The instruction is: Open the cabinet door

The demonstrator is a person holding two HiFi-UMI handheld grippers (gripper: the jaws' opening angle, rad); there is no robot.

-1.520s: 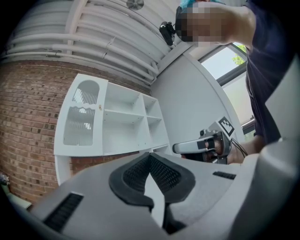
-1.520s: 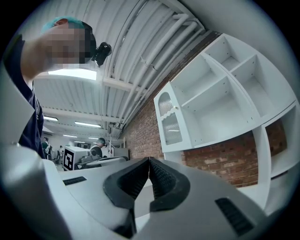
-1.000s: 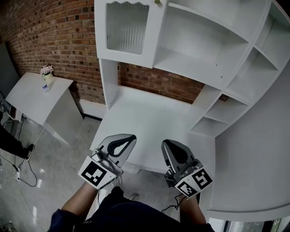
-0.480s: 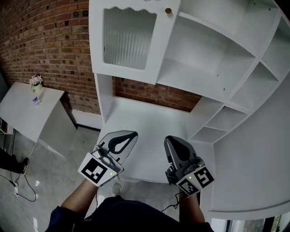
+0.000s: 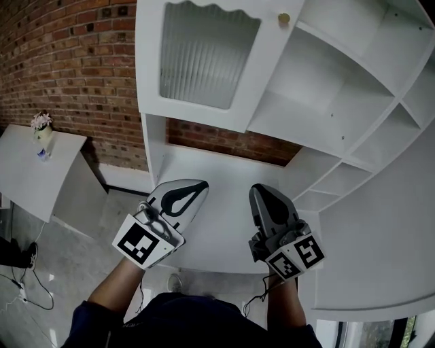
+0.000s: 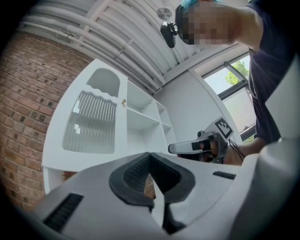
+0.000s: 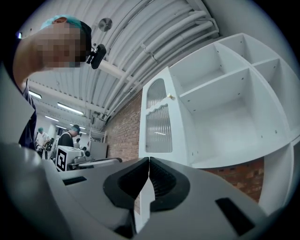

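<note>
The white cabinet door (image 5: 204, 58) with a ribbed glass pane is closed, high in the head view; its small brass knob (image 5: 283, 18) sits at the door's upper right. The door (image 6: 93, 124) and knob (image 6: 123, 101) also show in the left gripper view, and the door (image 7: 158, 119) and knob (image 7: 170, 97) in the right gripper view. My left gripper (image 5: 201, 184) (image 6: 150, 154) hovers over the desk below the door, shut and empty. Beside it my right gripper (image 5: 257, 189) (image 7: 148, 161) is also shut and empty. Both are well short of the knob.
Open white shelves (image 5: 340, 75) fill the unit to the right of the door. The white desk top (image 5: 224, 170) lies under the grippers, with a brick wall (image 5: 68, 75) behind. A low white side table (image 5: 34, 173) with a small flower vase (image 5: 42, 129) stands at the left.
Both grippers have moved forward over the desk and risen slightly toward the cabinet. The door and knob now appear larger and closer. Both stay shut.
</note>
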